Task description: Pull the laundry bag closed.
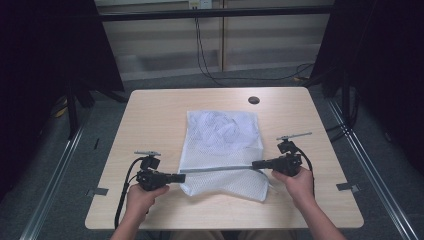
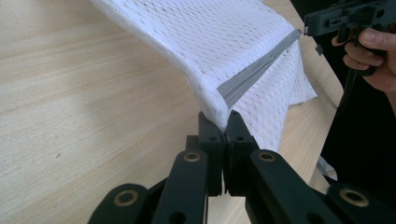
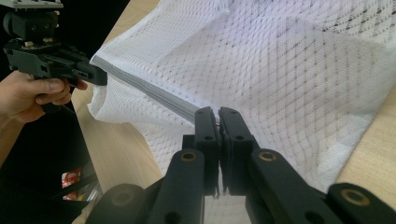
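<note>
A white mesh laundry bag (image 1: 222, 145) lies on the middle of the wooden table, with white cloth inside its far half. Its grey zipper (image 1: 215, 169) runs straight across the near end, pulled taut and lifted a little. My left gripper (image 1: 182, 176) is shut on the zipper's left end; the left gripper view has the mesh bag (image 2: 219, 42) and the zipper (image 2: 254, 72) pinched at my gripper (image 2: 225, 117). My right gripper (image 1: 254, 164) is shut on the right end, and the right gripper view has the zipper (image 3: 149, 88) running from my gripper (image 3: 218, 113) across the bag (image 3: 289, 60).
A round cable hole (image 1: 253, 100) sits near the table's far edge (image 1: 220, 89). Bare wood lies to the left and right of the bag. Black curtains hang on both sides, and cables trail on the floor beyond the table.
</note>
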A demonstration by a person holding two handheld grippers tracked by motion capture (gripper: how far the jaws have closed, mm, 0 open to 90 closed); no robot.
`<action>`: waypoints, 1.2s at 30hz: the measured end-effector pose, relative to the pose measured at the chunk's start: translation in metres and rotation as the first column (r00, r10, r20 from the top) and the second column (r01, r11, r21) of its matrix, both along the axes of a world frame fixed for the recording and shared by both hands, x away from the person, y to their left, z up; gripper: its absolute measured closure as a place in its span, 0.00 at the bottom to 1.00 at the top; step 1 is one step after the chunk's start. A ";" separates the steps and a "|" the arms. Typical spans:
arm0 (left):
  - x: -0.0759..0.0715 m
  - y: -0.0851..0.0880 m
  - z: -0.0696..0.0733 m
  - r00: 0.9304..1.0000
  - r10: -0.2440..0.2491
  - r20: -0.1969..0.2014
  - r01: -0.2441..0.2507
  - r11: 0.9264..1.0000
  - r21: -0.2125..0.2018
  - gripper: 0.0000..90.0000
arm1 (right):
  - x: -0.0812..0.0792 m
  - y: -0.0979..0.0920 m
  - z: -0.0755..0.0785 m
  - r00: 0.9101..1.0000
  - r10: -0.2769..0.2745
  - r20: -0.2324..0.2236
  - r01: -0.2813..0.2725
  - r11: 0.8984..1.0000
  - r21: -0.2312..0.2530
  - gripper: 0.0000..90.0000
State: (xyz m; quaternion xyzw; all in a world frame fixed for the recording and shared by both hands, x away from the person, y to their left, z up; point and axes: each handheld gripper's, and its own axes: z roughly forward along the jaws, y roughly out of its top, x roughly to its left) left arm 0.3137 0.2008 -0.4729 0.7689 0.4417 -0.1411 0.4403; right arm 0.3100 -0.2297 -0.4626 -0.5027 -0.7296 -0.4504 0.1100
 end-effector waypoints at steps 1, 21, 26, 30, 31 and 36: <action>0.000 0.000 0.000 1.000 0.003 -0.001 -0.003 1.000 -0.002 0.98 | 0.000 0.000 0.000 1.000 -0.001 0.004 0.001 1.000 -0.003 0.96; 0.001 0.002 0.000 1.000 0.002 -0.002 -0.002 1.000 0.001 0.98 | -0.001 -0.007 0.001 1.000 -0.025 0.000 0.025 1.000 -0.008 0.97; 0.001 0.001 0.000 1.000 0.001 0.001 -0.001 1.000 0.002 0.98 | -0.001 -0.009 0.001 1.000 -0.027 0.006 0.027 1.000 -0.012 0.97; 0.001 0.001 0.000 1.000 0.000 -0.002 0.000 1.000 -0.002 0.98 | -0.001 -0.010 0.001 1.000 -0.029 0.000 0.029 1.000 -0.010 0.97; 0.001 0.001 0.000 1.000 0.002 -0.001 -0.002 1.000 0.002 0.98 | -0.001 -0.010 0.001 1.000 -0.030 0.003 0.030 0.999 -0.012 0.97; 0.000 0.001 0.001 1.000 0.011 -0.001 -0.011 1.000 -0.004 0.98 | -0.001 -0.014 0.001 0.999 -0.041 0.007 0.041 0.999 -0.014 0.97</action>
